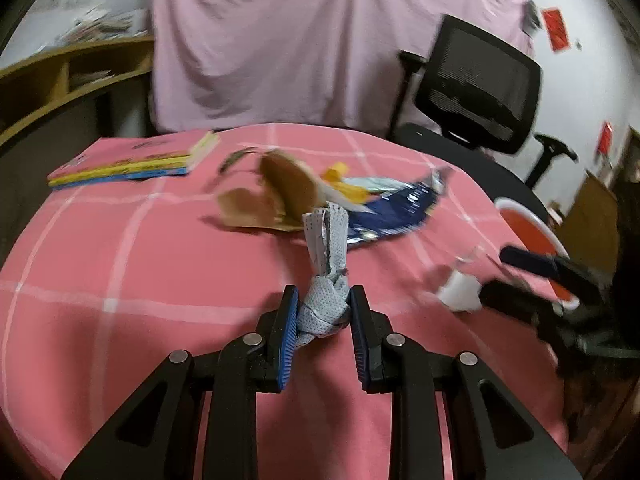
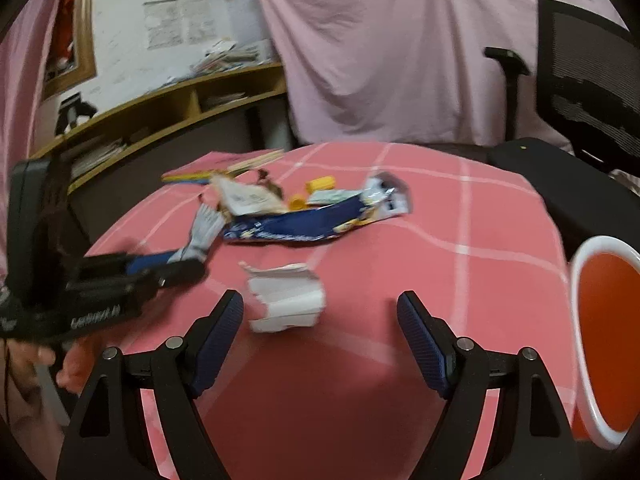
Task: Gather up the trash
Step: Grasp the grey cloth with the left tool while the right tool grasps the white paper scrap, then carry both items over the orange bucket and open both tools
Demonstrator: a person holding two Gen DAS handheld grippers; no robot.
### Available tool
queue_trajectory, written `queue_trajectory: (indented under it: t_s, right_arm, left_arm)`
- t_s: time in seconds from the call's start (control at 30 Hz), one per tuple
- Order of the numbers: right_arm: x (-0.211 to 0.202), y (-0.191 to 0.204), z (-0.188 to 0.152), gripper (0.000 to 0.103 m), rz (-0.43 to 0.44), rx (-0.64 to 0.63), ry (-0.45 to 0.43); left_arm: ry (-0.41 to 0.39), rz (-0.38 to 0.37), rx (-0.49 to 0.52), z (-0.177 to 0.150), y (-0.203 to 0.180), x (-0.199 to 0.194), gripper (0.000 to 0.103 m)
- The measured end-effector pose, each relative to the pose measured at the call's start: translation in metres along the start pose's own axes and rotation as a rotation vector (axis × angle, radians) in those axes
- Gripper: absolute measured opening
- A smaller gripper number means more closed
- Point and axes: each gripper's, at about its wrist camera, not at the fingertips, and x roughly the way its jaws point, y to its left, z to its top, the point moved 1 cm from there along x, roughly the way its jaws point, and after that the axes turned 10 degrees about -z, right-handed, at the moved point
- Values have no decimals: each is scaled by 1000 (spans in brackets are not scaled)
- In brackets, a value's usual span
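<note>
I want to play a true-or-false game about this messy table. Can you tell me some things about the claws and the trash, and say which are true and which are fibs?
1. The left claw is squeezing a knotted grey cloth. True.
2. The right claw is holding the torn white paper. False: it is wide open, and the paper lies on the tablecloth between its fingers, ungrabbed.
3. The bin is white outside and orange inside. True.
4. The blue wrapper is already in the bin. False: it lies on the table with the other trash.
5. Books lie at the far left of the table. True.
</note>
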Motion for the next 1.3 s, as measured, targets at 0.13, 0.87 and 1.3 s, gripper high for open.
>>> queue_trajectory:
  t_s: [0.13, 0.87, 1.3]
  right_arm:
    - [7, 10, 0, 71, 1, -29, 24]
    - [8, 2, 6, 38, 53, 53, 9]
    - [-66, -31, 9, 38, -74, 109, -356]
  left_arm:
    - [2, 5, -42, 2, 8, 1, 21]
    - [-81, 52, 25, -11, -12, 1, 21]
    - [-319, 47, 173, 3, -77, -36, 21]
